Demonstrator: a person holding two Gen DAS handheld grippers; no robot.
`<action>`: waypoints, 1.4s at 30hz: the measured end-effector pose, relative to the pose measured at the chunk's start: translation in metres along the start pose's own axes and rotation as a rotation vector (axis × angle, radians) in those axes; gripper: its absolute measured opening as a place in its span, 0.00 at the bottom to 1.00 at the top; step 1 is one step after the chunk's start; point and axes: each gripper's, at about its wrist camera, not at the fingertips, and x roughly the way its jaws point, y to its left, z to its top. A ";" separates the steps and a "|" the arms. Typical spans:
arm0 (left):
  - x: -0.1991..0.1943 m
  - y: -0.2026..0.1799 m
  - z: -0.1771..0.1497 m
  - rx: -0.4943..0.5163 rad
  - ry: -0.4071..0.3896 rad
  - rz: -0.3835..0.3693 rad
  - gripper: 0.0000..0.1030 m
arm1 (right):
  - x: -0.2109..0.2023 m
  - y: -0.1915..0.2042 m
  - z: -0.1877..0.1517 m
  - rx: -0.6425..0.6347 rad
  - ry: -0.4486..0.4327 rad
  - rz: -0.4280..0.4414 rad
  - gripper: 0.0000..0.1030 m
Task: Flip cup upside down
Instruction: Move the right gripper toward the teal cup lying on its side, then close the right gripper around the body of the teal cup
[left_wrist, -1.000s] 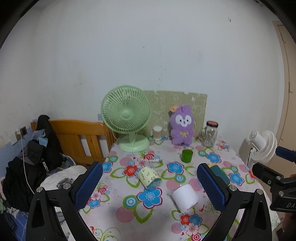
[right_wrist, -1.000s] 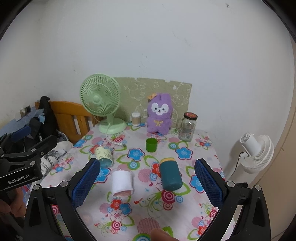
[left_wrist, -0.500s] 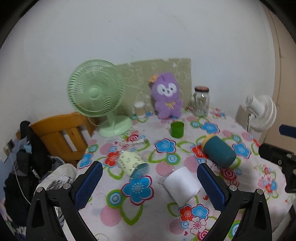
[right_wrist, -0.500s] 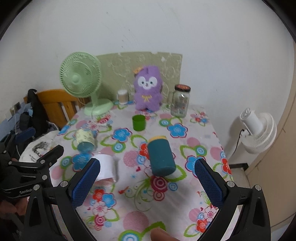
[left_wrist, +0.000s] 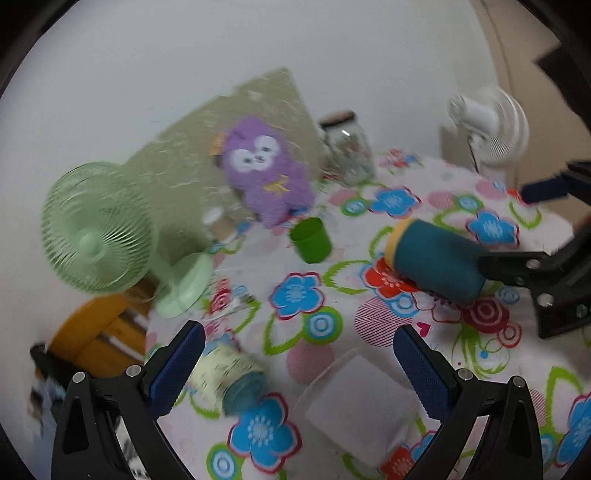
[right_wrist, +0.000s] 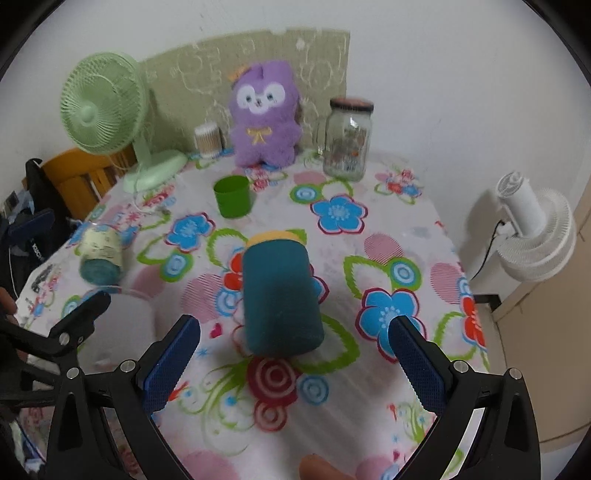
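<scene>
- Nearest the right wrist camera, the right hand-held gripper (right_wrist: 293, 349) is spread wide, gripping nothing.
- Between its blue pads, farther off, a dark teal cylindrical cup with a yellow rim (right_wrist: 279, 291) lies on its side on the floral tabletop (right_wrist: 402, 236).
- Left hand-held gripper (left_wrist: 297, 363) likewise gapes over a white cup (left_wrist: 360, 402) lying sideways.
- Beyond stands a small green plastic cup (right_wrist: 232, 196).

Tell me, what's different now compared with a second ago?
Both grippers came down closer to the table: the right gripper now lines up on the lying teal cup, the left gripper nears the white cup. Both remain open; nothing has been grasped. The cups, green cup and plush toy stayed put.
</scene>
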 end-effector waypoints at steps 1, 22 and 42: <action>0.005 -0.003 0.002 0.023 0.005 -0.005 1.00 | 0.007 -0.001 0.001 0.000 0.016 -0.004 1.00; 0.074 -0.025 0.029 0.291 0.092 -0.148 1.00 | 0.082 0.012 0.026 -0.057 0.092 0.026 0.96; 0.002 0.000 0.007 0.211 0.027 -0.190 1.00 | 0.016 0.026 0.010 -0.048 0.018 0.093 0.68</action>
